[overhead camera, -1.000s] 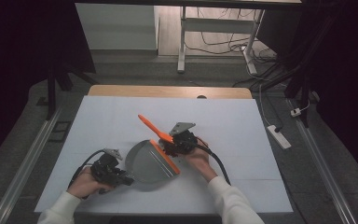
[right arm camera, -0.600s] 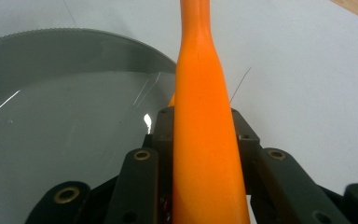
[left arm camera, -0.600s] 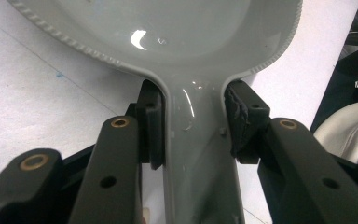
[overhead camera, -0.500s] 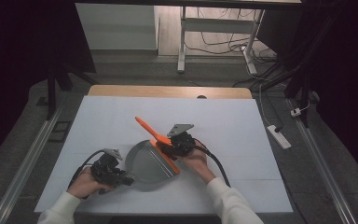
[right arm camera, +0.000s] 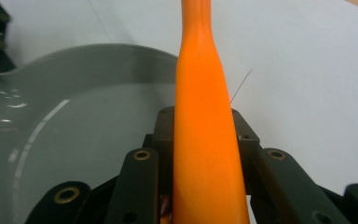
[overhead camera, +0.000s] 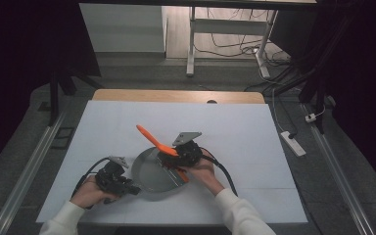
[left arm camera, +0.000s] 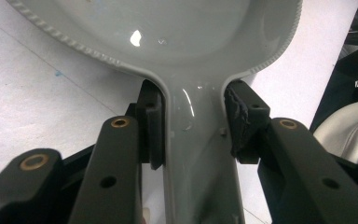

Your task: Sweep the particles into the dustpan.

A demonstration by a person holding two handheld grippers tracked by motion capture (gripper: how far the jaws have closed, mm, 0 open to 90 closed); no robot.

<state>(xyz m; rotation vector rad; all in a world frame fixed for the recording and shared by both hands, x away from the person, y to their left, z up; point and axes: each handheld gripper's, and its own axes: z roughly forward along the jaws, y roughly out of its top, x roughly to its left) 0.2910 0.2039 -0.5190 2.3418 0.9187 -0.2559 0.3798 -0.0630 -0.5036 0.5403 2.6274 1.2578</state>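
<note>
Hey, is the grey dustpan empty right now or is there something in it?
Empty as far as visible: the dustpan shows a bare glossy inside in both gripper views.

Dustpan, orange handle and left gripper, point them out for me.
Dustpan point(overhead camera: 152, 172), high view, on its grey inner face.
Orange handle point(right arm camera: 205, 135), right gripper view, mid-shaft between the jaws.
Left gripper point(left arm camera: 193, 123), left gripper view, midway between its fingertips.

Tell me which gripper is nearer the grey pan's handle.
Left. The left gripper is clamped on the grey pan's handle; the right gripper sits across the pan at its far rim, gripping the orange utensil.
</note>
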